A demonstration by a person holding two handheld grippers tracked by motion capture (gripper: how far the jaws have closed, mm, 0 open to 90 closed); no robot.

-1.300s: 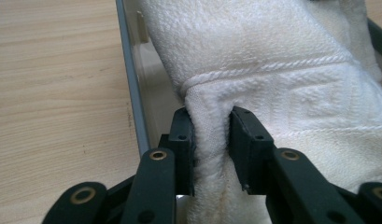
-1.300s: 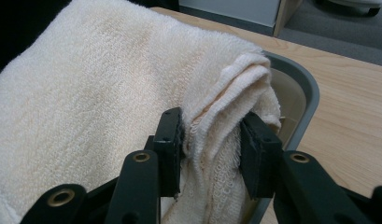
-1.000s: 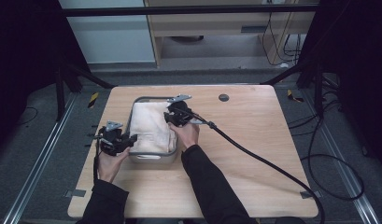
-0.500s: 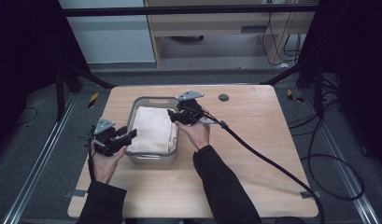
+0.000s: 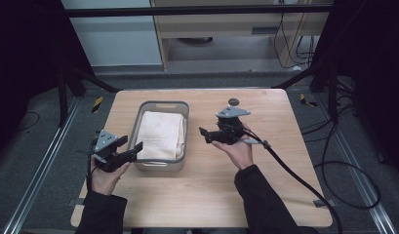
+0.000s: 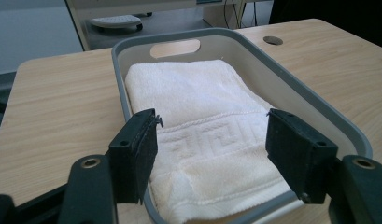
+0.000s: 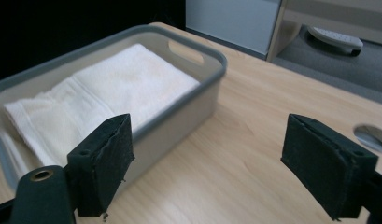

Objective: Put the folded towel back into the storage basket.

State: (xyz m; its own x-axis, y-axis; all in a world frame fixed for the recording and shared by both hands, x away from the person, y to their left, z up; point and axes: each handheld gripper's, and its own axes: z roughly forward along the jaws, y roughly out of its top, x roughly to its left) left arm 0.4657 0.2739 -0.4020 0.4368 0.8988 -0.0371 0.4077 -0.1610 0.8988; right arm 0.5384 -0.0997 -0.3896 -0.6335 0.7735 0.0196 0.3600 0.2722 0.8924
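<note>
On a pale wooden table (image 5: 197, 195), seen from above, a folded white towel (image 5: 160, 134) lies inside a grey basket (image 5: 183, 127) set left of the table's middle. The left gripper (image 5: 132, 147) is held at the basket's near left corner, and the right gripper (image 5: 205, 135) is held over bare wood just right of the basket, apart from it. Earlier frames are given, and the jaws of both grippers have just been opening; both now stand wide apart with nothing clamped between them, though in the left gripper view the towel (image 6: 198, 140) is seen beyond the gap and in the right gripper view only tabletop is framed. The work in hand is judged to be the release after the towel was laid in the basket, so the step is best finished by the jaws being kept spread and the grippers being drawn clear without a pad snagging the cloth or nudging the basket wall. The towel is thick, looped terry, soft and slightly rumpled at its near edge, with a woven key-pattern band running across it. The basket (image 7: 198, 100) is smooth, rigid plastic, a rounded rectangle with a darker grey rim and a slot handle cut in each end wall. The jaw pads (image 7: 107, 161) are matt black, blocky and faintly rough. A small round grey cap (image 5: 233, 101) is set into the wood near the far edge.
</note>
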